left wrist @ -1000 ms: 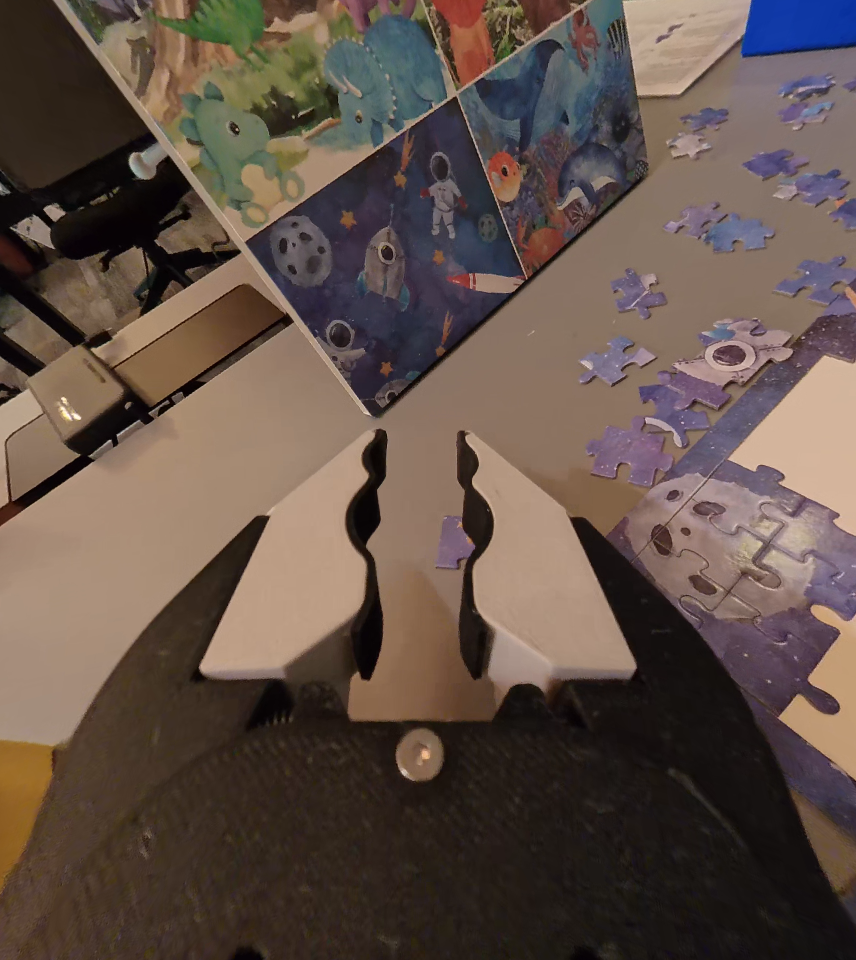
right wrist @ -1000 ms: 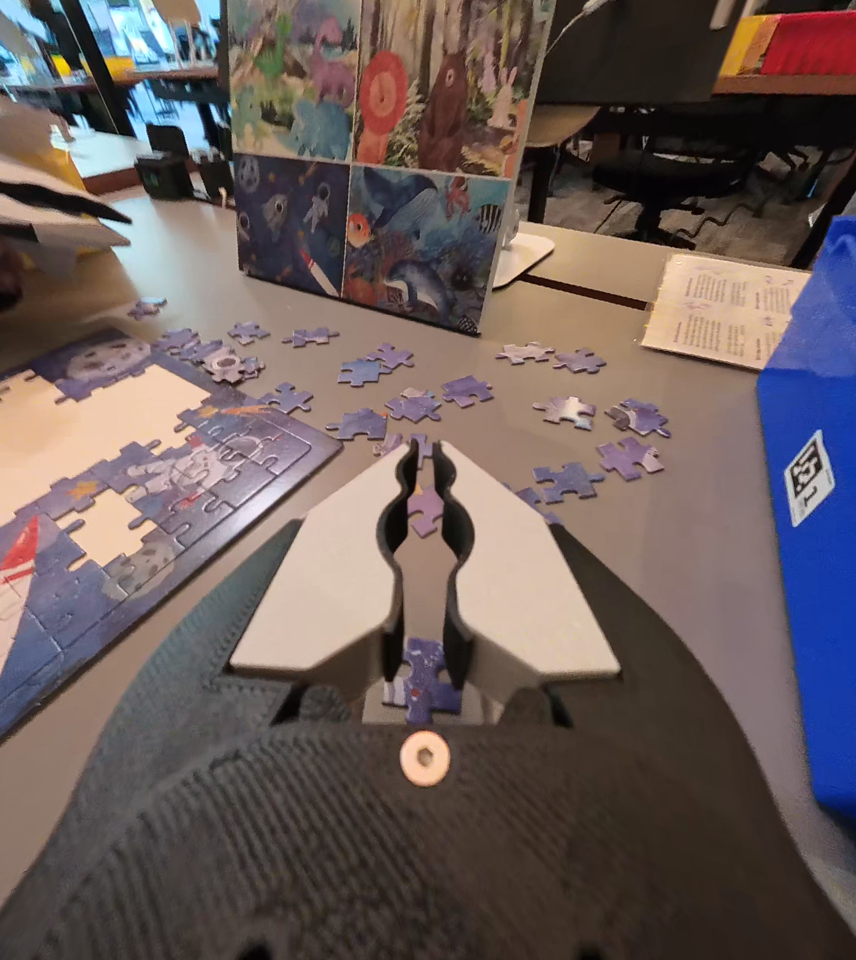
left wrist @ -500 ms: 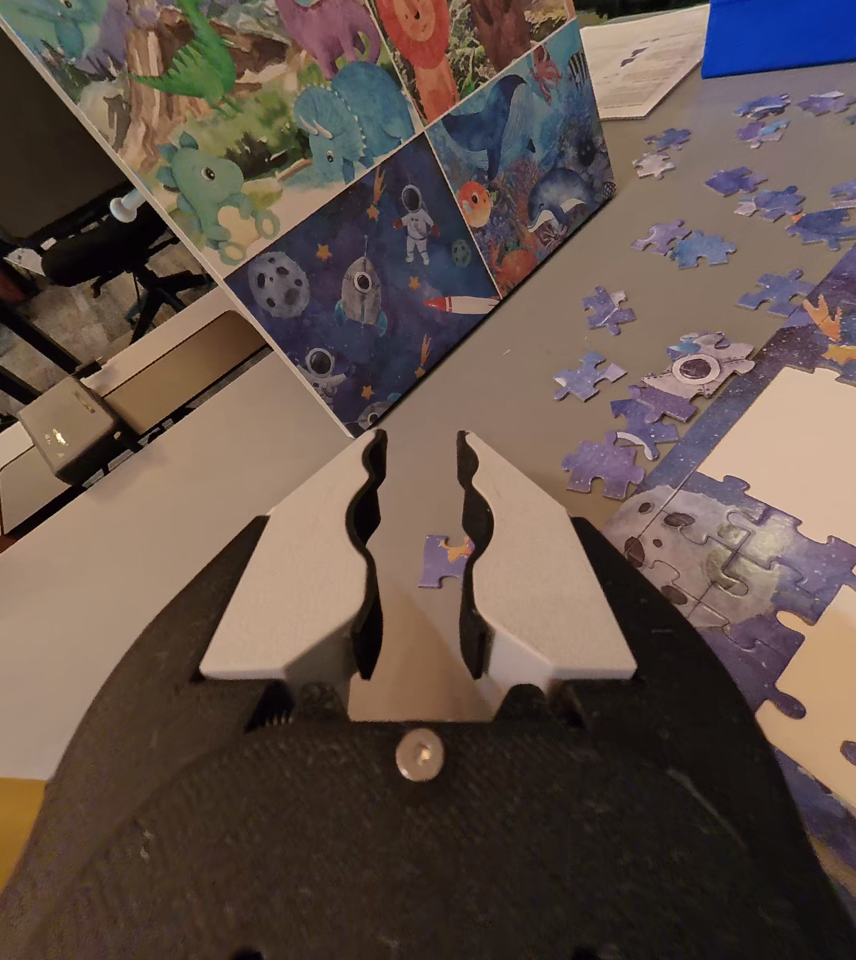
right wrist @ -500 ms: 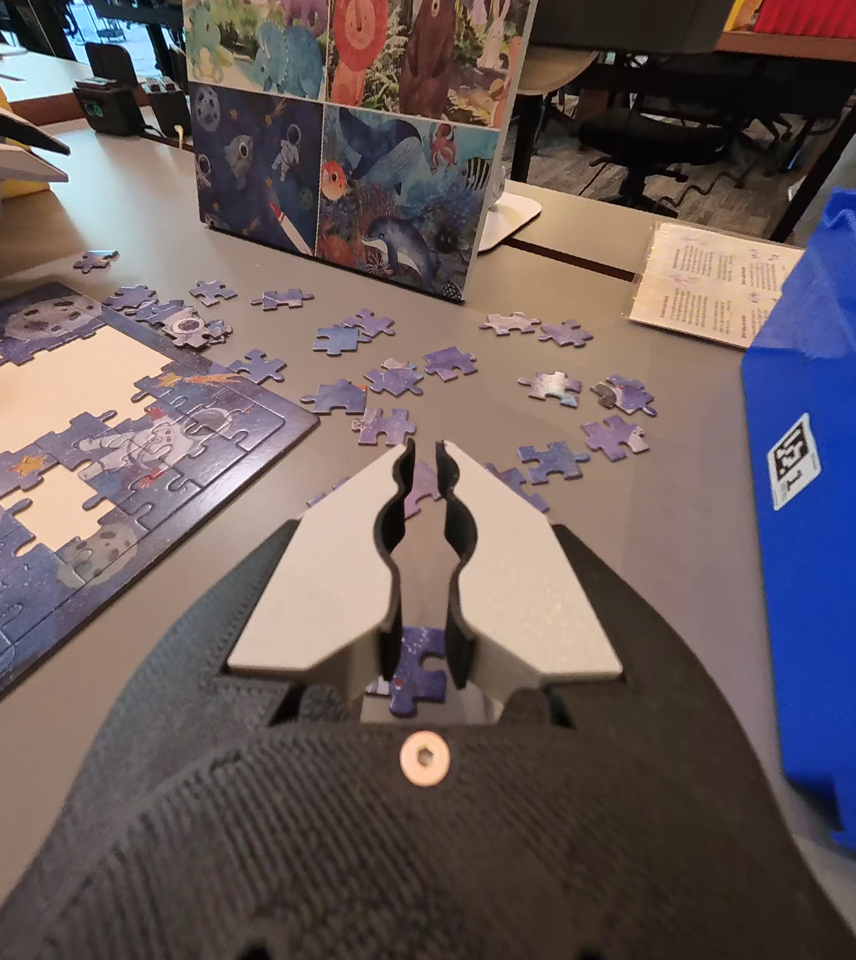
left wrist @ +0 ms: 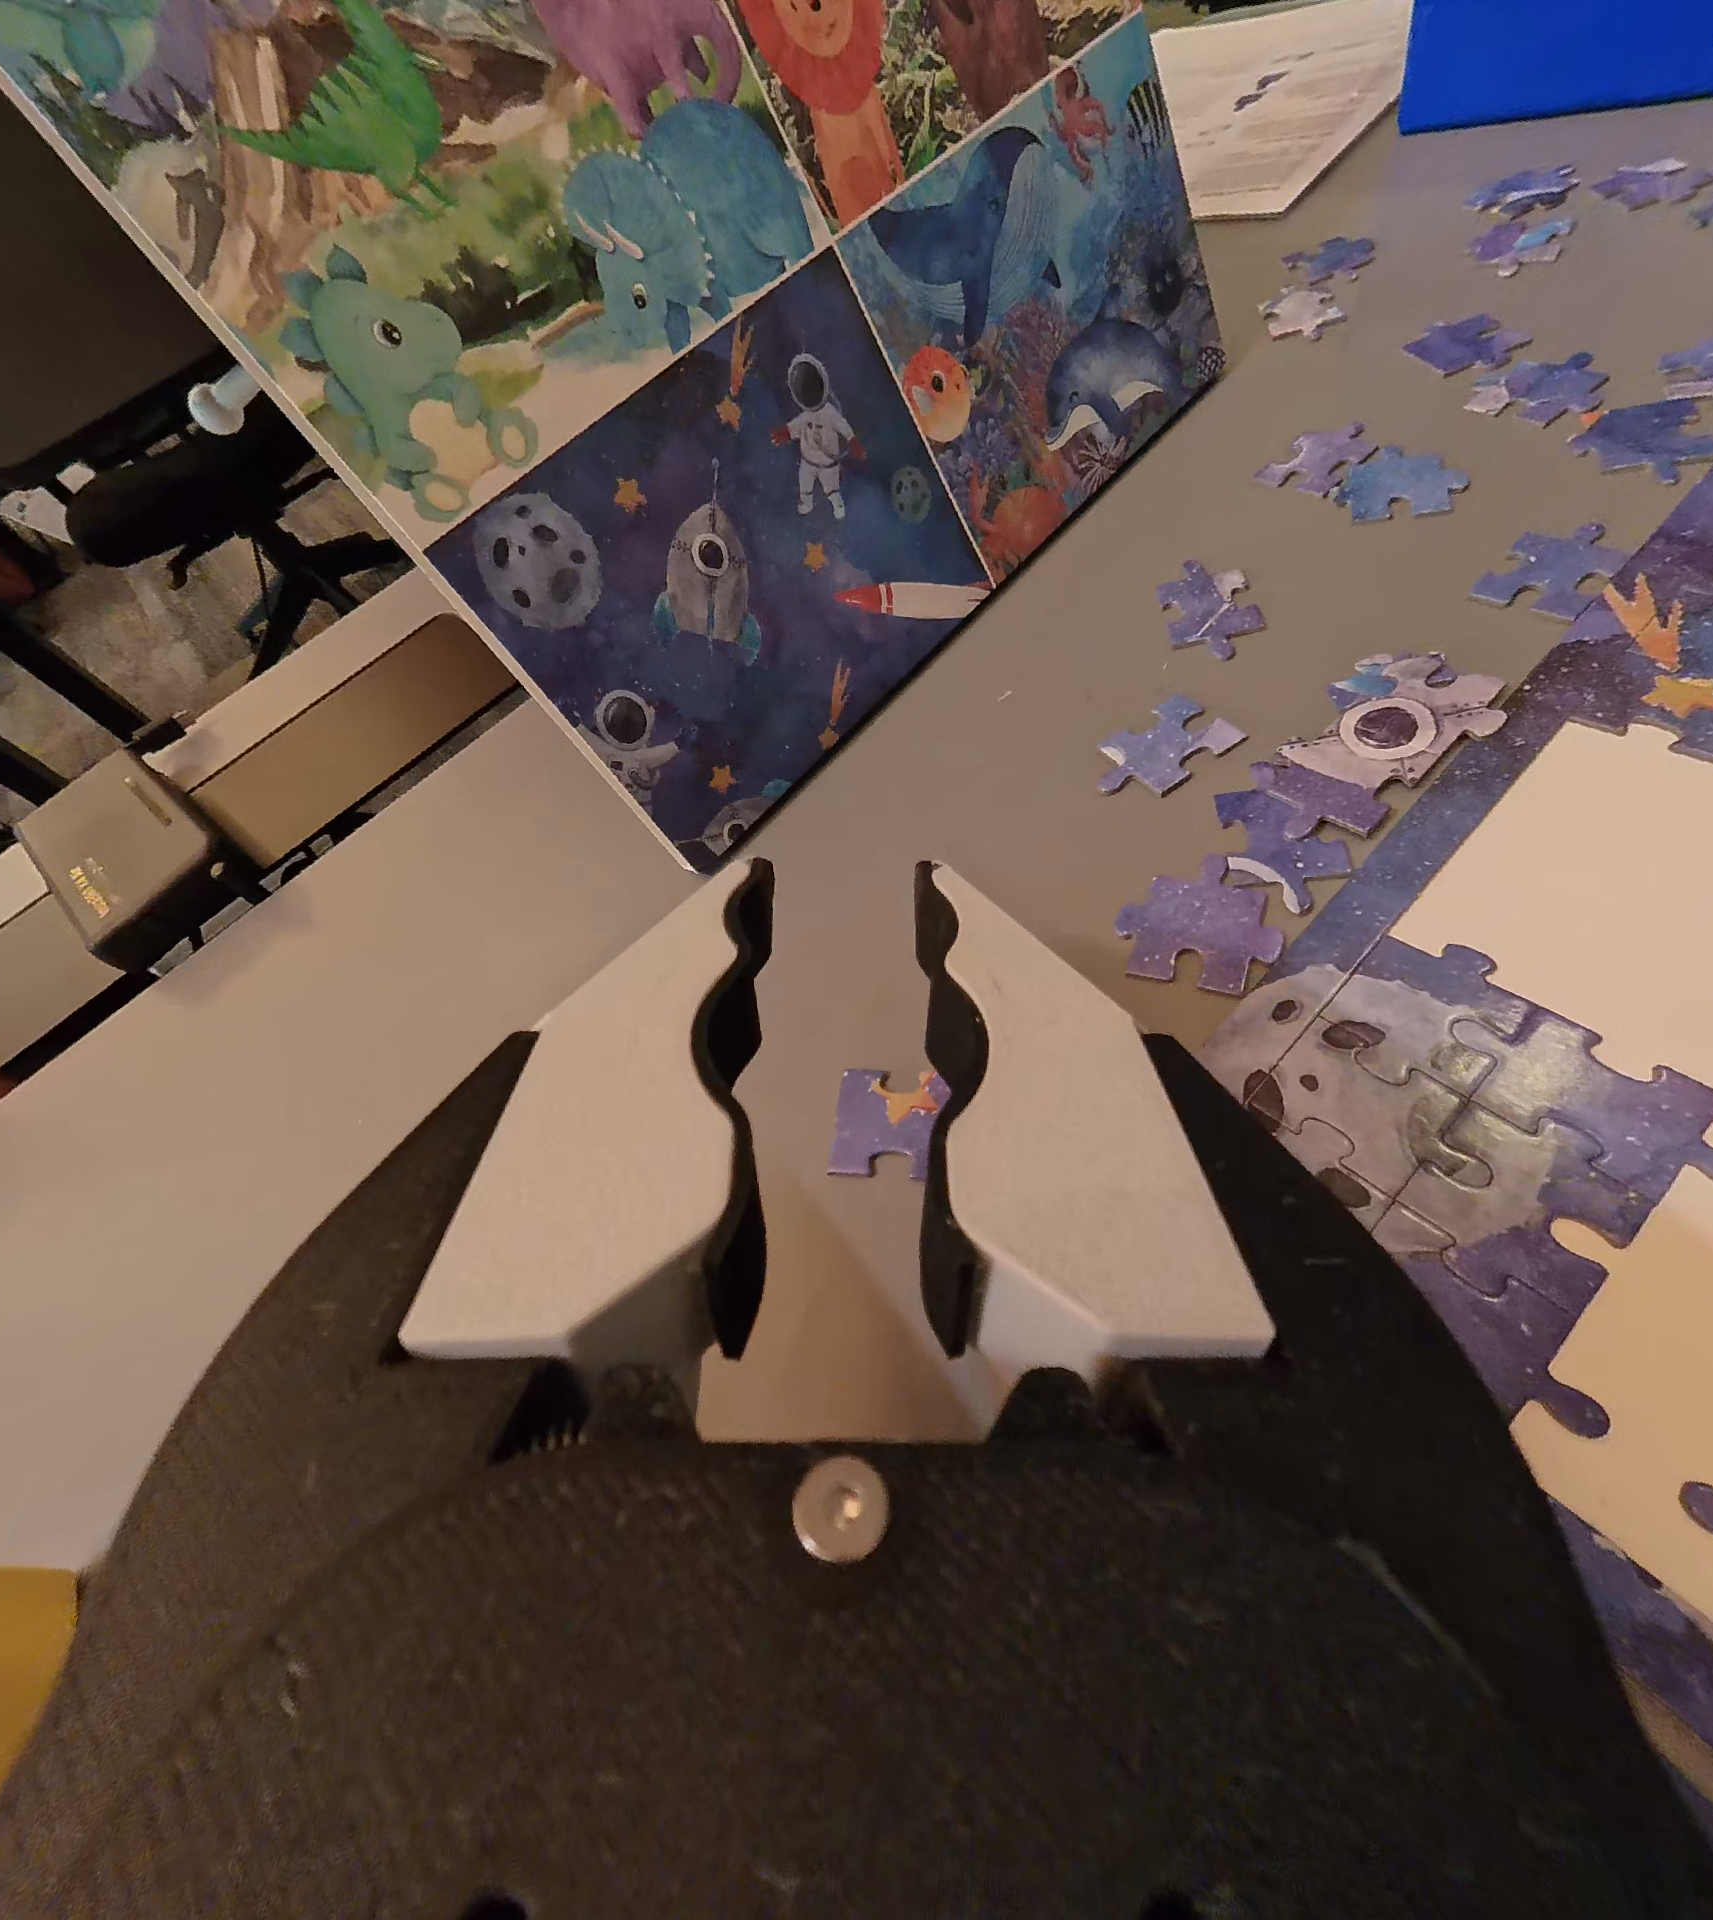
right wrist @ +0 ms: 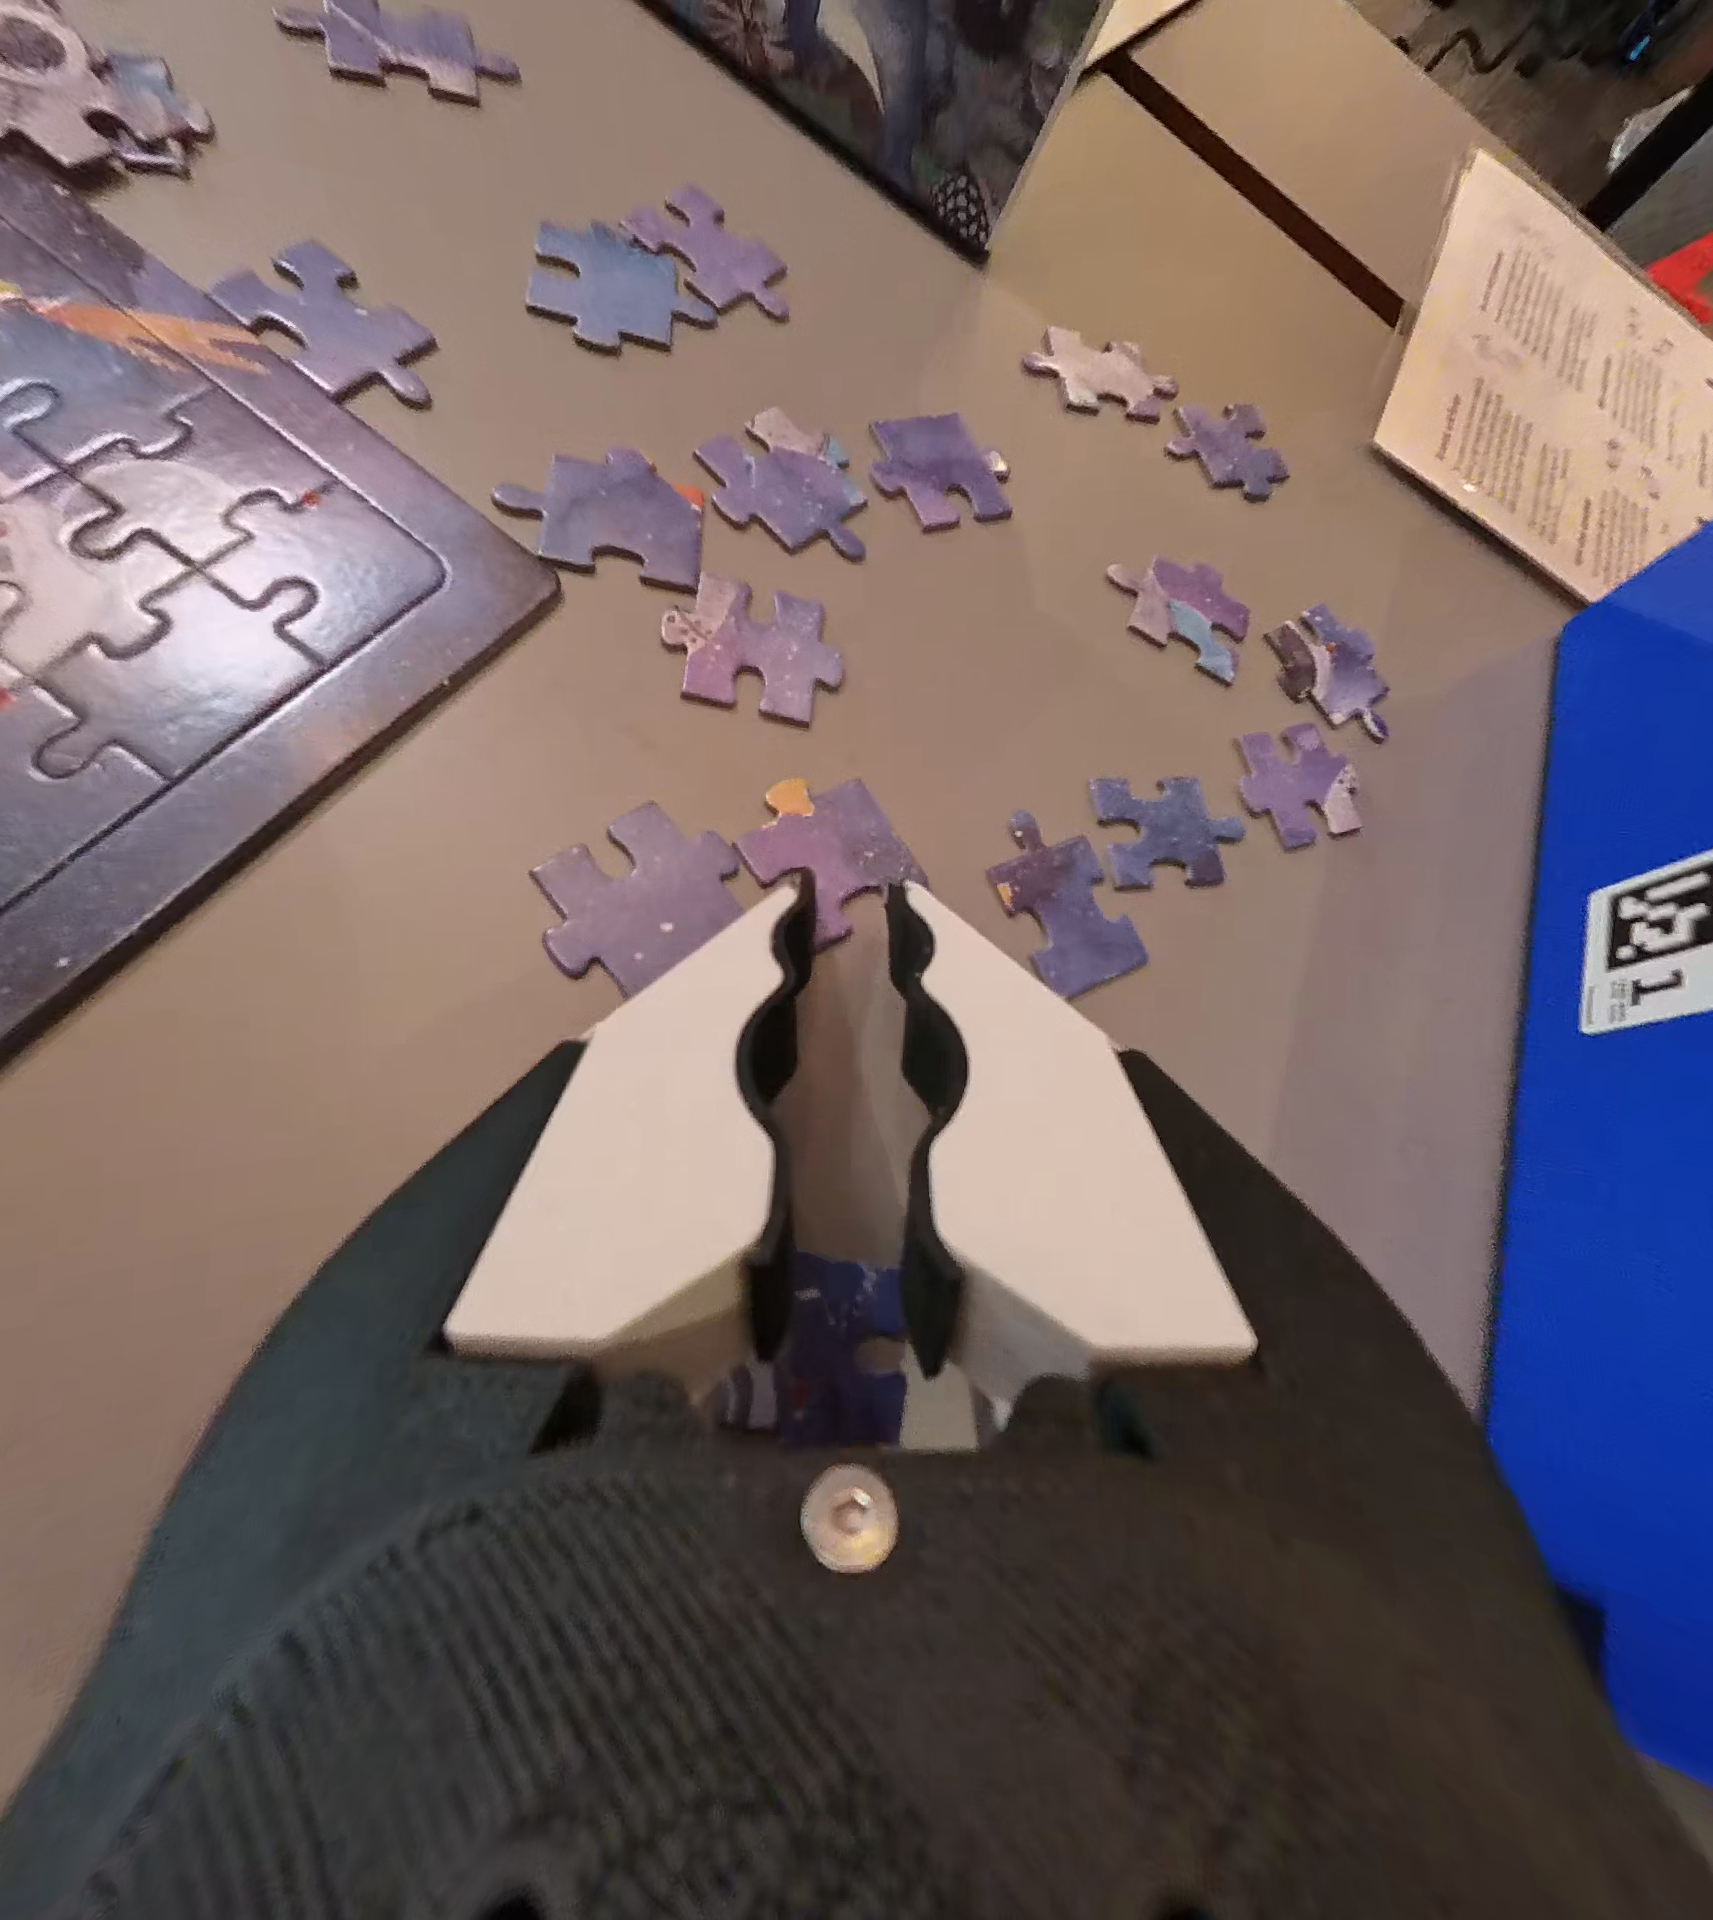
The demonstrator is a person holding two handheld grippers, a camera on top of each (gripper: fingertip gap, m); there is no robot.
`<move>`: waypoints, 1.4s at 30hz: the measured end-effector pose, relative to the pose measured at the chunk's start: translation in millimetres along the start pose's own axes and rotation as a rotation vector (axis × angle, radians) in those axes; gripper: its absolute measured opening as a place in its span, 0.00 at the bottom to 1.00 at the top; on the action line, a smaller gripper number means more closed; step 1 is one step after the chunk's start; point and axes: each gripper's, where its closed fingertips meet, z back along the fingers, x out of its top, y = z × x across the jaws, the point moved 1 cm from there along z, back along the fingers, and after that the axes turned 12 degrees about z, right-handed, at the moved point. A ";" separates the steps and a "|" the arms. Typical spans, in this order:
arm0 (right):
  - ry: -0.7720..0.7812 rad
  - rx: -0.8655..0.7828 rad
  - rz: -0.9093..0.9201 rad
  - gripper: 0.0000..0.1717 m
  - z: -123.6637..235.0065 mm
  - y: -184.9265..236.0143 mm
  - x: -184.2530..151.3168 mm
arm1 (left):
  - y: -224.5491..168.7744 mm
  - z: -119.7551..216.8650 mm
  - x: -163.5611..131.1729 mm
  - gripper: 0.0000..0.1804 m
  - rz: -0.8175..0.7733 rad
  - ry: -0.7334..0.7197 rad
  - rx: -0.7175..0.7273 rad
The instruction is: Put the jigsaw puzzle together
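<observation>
Assembly of the space jigsaw (left wrist: 1454, 1091) looks partway done: its dark border and the moon corner are joined, while broad cream patches of the tray are uncovered. Many loose pieces (right wrist: 758, 478) lie scattered on the grey table (left wrist: 1039, 675) between the jigsaw, the upright picture box (left wrist: 727, 468) and the blue bin (right wrist: 1662, 1247). The left gripper (left wrist: 836, 883) hovers with its fingers well apart and grips nothing. A purple piece with an orange star (left wrist: 878, 1127) lies flat on the table below, half hidden by one finger. The right gripper (right wrist: 847, 899) has its tips slightly apart, right over a purple piece with an orange knob (right wrist: 831, 842). A dark blue piece (right wrist: 821, 1340) sits deep at the base of its fingers, and I cannot tell whether the pads press on it. Compared with a second ago, the right gripper has tipped down from looking across at the box and come close over the loose pieces, and its tips have parted a little. The left gripper's fingers stand as far apart as before, and the star piece shows more fully between them.
</observation>
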 end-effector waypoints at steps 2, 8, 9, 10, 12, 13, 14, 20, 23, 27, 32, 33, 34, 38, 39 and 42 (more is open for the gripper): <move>0.021 -0.025 -0.022 0.06 -1.3 -5.1 -3.0 | 0.2 0.5 0.4 0.15 -0.002 -0.001 0.002; 0.068 -0.073 -0.067 0.03 -4.3 -14.7 -9.9 | 0.0 -0.4 -0.4 0.15 0.003 0.002 0.000; 0.073 -0.081 -0.064 0.03 -4.4 -15.3 -10.3 | -0.4 -0.9 -0.8 0.15 0.001 0.004 -0.001; 0.077 -0.088 -0.061 0.02 -4.4 -15.8 -10.7 | -0.9 -1.4 -1.2 0.15 0.001 0.006 -0.003; 0.081 -0.097 -0.061 0.02 -4.4 -16.8 -11.1 | -1.7 -2.0 -1.5 0.15 -0.002 0.009 -0.005; 0.082 -0.098 -0.064 0.02 -4.5 -17.1 -11.3 | -2.0 -2.1 -1.6 0.15 -0.003 0.009 -0.005; 0.083 -0.098 -0.068 0.02 -4.7 -17.5 -11.6 | -2.2 -2.2 -1.6 0.15 -0.004 0.010 -0.005; 0.067 -0.089 -0.102 0.01 -3.2 -19.6 -10.9 | -2.7 -2.6 -1.6 0.15 -0.003 0.011 -0.008; 0.032 -0.093 -0.122 0.00 0.2 -21.8 -7.9 | -3.0 -2.5 -1.3 0.15 -0.005 0.010 -0.008; -0.013 -0.102 -0.142 0.01 5.3 -24.8 -3.8 | -2.7 -1.4 -0.1 0.15 -0.003 0.005 -0.007; -0.058 -0.109 -0.161 0.02 10.9 -27.4 -0.1 | -0.3 0.2 0.7 0.15 0.000 -0.002 0.003; -0.067 -0.110 -0.164 0.02 12.2 -28.0 0.3 | 0.6 0.8 0.9 0.15 0.002 -0.004 0.006; -0.074 -0.113 -0.168 0.02 13.8 -28.7 0.2 | 1.7 1.4 1.2 0.15 0.004 -0.007 0.009; -0.119 -0.137 -0.190 0.01 21.4 -33.8 2.0 | 5.5 6.5 6.2 0.11 0.003 -0.047 0.025; -0.129 -0.139 -0.191 0.01 22.6 -34.1 2.8 | 6.2 8.3 8.2 0.09 0.002 -0.059 0.029; -0.146 -0.145 -0.182 0.03 25.7 -33.8 4.4 | 6.5 11.8 11.4 0.06 0.004 -0.078 0.025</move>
